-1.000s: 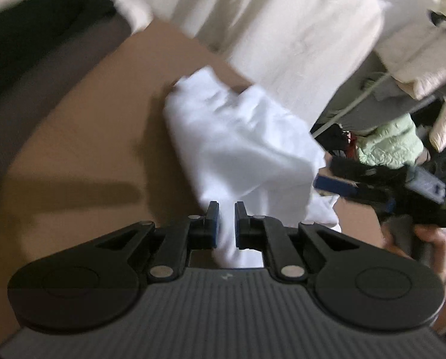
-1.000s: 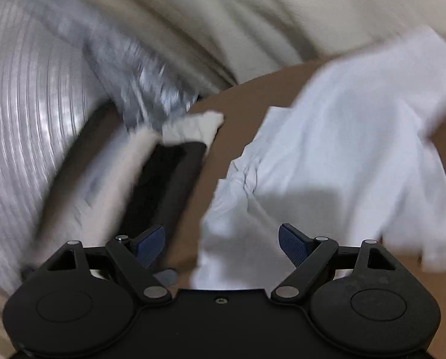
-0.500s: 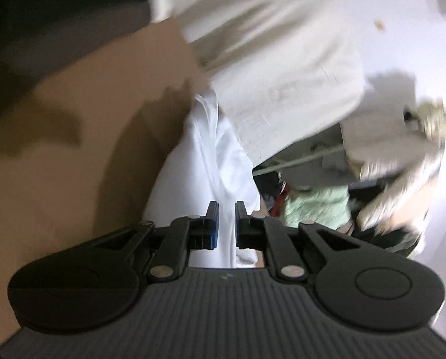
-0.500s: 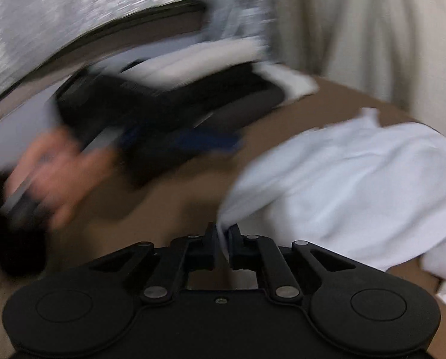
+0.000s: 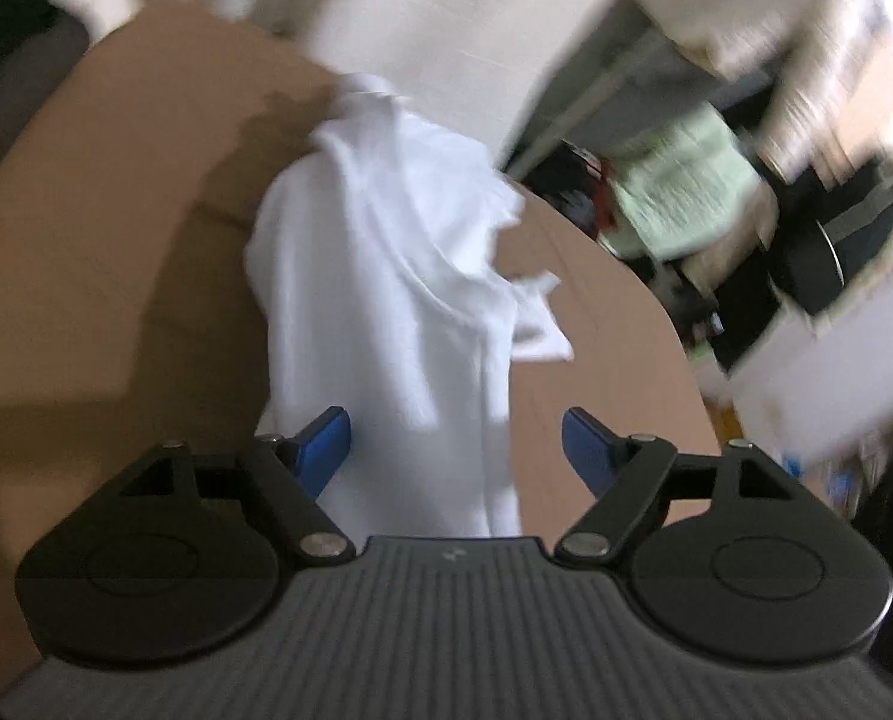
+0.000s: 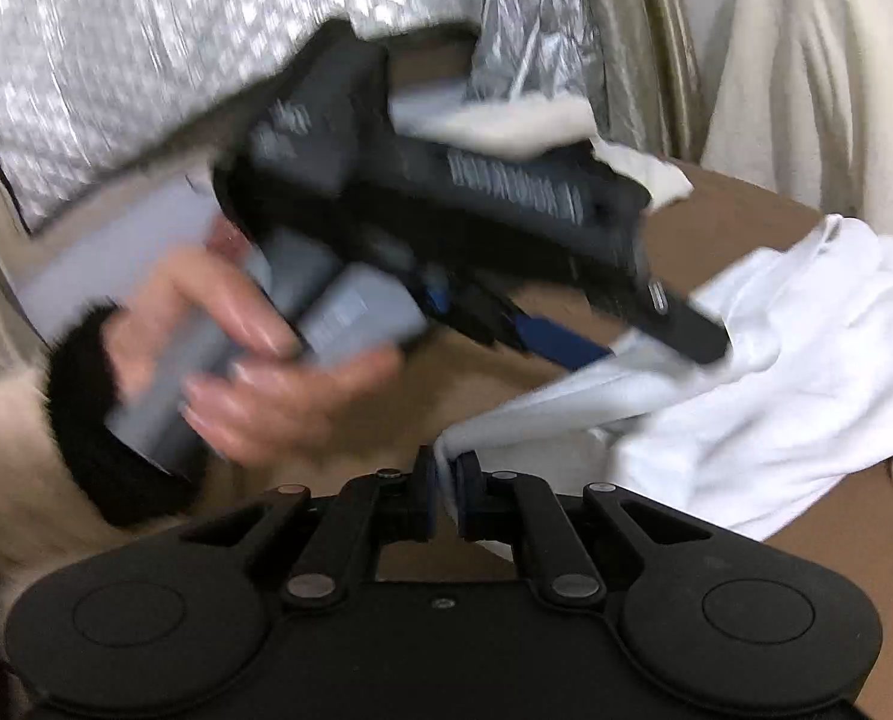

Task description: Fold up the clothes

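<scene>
White garment (image 6: 764, 360) — pinched (right jaws).

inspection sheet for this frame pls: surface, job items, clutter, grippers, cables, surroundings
Surface: brown table, bare where visible.
Job's things: one white garment, crumpled and unfolded, part lying on the table, one edge pulled taut toward the right gripper.
Clutter: a cream cloth at the table's far edge; nothing else seen on the table.
Grippers: left gripper open, jaws just opened, garment passing between them, pads not pressing it. Right gripper shut on the garment's edge.
Cables: nothing seen for certain; too blurred.
Surroundings: silver quilted sheet, pale curtain, blurred pile with green cloth beyond the table.
</scene>
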The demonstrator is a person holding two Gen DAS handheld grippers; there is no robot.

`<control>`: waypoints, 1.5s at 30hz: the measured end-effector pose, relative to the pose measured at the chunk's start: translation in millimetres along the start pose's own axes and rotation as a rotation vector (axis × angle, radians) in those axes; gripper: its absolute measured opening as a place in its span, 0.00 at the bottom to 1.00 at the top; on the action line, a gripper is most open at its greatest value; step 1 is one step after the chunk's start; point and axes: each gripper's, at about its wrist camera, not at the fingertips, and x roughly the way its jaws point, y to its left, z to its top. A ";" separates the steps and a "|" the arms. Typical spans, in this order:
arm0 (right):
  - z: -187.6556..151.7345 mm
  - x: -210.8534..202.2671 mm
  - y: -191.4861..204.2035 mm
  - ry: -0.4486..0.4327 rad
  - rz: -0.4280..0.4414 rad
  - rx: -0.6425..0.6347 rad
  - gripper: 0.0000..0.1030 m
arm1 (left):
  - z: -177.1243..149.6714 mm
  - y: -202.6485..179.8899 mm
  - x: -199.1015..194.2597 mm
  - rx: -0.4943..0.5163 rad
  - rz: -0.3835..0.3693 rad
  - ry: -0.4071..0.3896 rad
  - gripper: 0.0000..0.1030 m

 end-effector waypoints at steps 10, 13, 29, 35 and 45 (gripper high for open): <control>-19.5 -29.5 -29.8 0.016 -0.089 0.068 0.12 | 4.6 22.5 -21.6 -0.129 0.151 -0.120 0.03; -24.2 -47.0 -56.9 -0.013 -0.147 0.165 0.32 | 5.1 38.8 -33.2 -0.245 0.091 -0.179 0.03; -36.3 24.8 -135.4 -0.023 -0.164 0.564 0.35 | -3.5 82.9 -1.5 -0.347 0.041 -0.109 0.04; -7.7 -4.9 -133.9 -0.109 -0.433 0.390 0.06 | -7.0 74.8 0.5 -0.229 0.293 -0.042 0.04; -20.6 -148.2 -119.0 -0.282 -0.806 0.249 0.04 | -16.9 4.5 21.2 -0.176 0.034 0.000 0.04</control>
